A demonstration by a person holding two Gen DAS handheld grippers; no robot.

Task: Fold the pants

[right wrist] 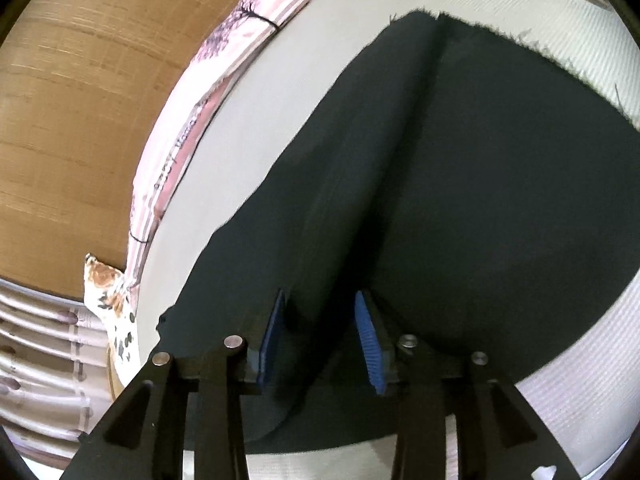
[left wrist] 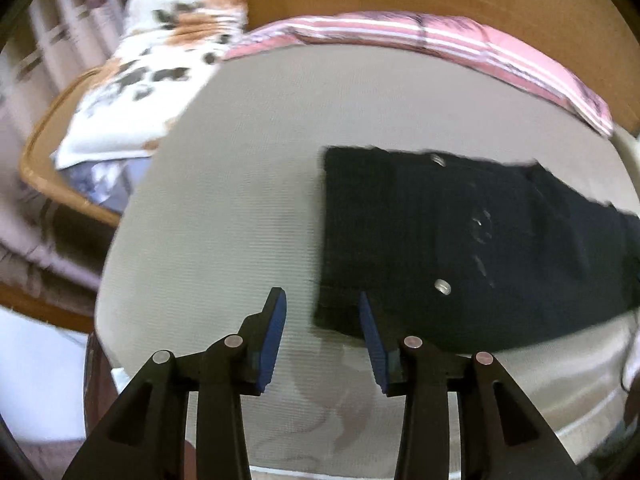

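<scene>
— Item one?
— Dark pants (left wrist: pixel 460 240), laid flat on the pale bed cover (left wrist: pixel 240 200), seemingly folded lengthwise, one leg over the other; waist end with two metal buttons (left wrist: pixel 442 287) nearest the left gripper (left wrist: pixel 322 334).
— Claws?
— Left gripper: jaws parted, nothing between the blue pads (left wrist: pixel 276 336), poised just off the waist corner. Right gripper (right wrist: pixel 320 336): jaws parted over the legs, cloth beneath but not pinched.
— Step?
— I judge one fold laid and let go. Next calls for fresh pinches at one end, then carrying it across to the other.
— Surroundings?
— Pink striped bedding (left wrist: pixel 440 36), floral pillow (left wrist: pixel 160 60), wooden headboard (right wrist: pixel 72 120).
— Labels?
— Faint writing on the pink edge, unreadable.
</scene>
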